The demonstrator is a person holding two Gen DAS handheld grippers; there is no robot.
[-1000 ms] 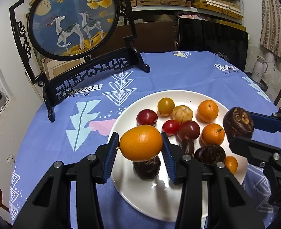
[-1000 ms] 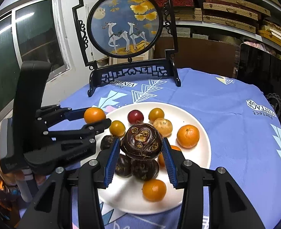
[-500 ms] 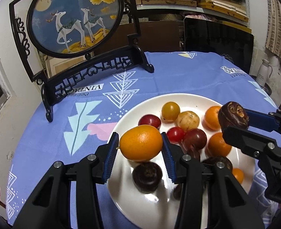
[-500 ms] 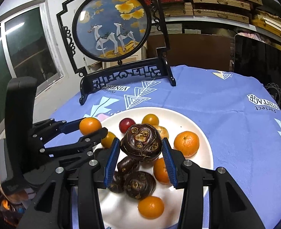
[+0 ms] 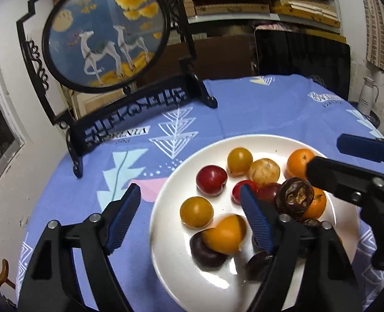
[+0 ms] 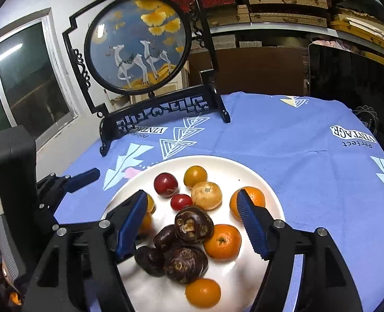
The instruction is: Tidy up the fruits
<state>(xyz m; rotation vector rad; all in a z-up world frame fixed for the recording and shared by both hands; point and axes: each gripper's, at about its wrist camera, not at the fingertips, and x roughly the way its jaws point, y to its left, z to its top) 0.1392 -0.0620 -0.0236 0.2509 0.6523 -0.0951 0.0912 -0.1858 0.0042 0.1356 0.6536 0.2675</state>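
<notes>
Blue cloth with white triangle prints covers the round table (image 6: 283,140), and at its far edge stands a black carved frame holding a round deer picture (image 6: 137,41). Nearer sits a wide white plate (image 6: 244,171) carrying all the fruit: smooth orange tangerines such as the one (image 6: 222,241) beside the dark pile, a paler mottled one (image 6: 207,195), a glossy red plum (image 6: 165,184), a yellow-orange round fruit (image 5: 196,212), and a small red tomato (image 6: 181,200). Wrinkled, dark brown water chestnuts lie heaped near the plate's front, the topmost one (image 6: 194,225) resting on the others. An orange kumquat (image 5: 225,234) looks smeared, leaning on a dark chestnut (image 5: 207,251), though I cannot tell whether it is at rest. The left gripper (image 5: 189,218) hovers over the plate's left rim with its blue-padded fingers spread wide, holding nothing. The right gripper (image 6: 192,226) hangs above the chestnut heap, its fingers likewise spread apart and clear of the fruit.
</notes>
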